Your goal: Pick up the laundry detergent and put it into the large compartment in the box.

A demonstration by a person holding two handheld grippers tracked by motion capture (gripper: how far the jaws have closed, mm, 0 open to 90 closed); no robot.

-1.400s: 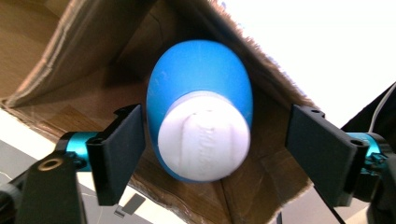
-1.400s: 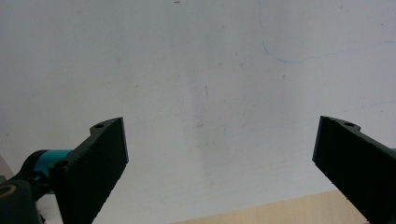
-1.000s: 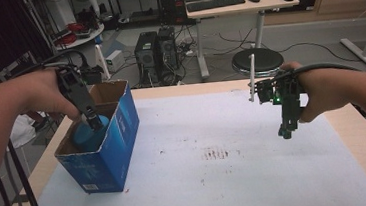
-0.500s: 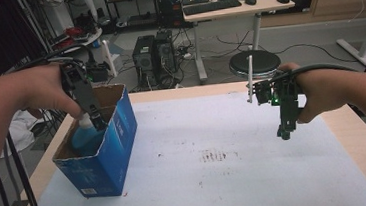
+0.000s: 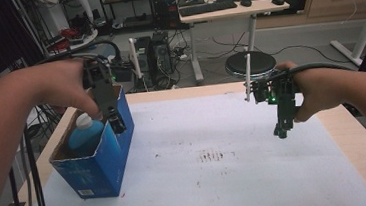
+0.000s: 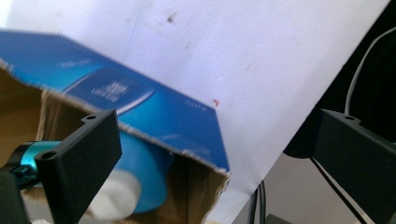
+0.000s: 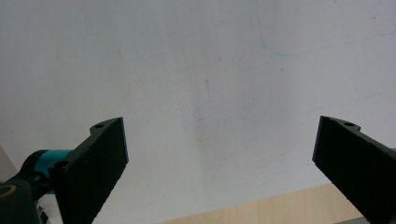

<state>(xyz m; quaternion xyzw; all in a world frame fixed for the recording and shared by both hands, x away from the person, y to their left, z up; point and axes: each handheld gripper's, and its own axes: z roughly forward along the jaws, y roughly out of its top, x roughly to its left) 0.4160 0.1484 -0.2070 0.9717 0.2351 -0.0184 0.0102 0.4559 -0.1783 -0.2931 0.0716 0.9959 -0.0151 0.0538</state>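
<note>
bottle (image 5: 84, 134) in box (image 5: 98, 165) | box on table (image 5: 218, 180), left | left tool (image 5: 116, 123) above box

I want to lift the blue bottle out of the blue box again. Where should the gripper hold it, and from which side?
Probably at the white cap and neck of the blue bottle, coming from above. It lies tilted inside the blue box, whose open top is the only free way in; the cardboard walls cover its body. The left gripper, jaws open, hovers at the rim.
</note>
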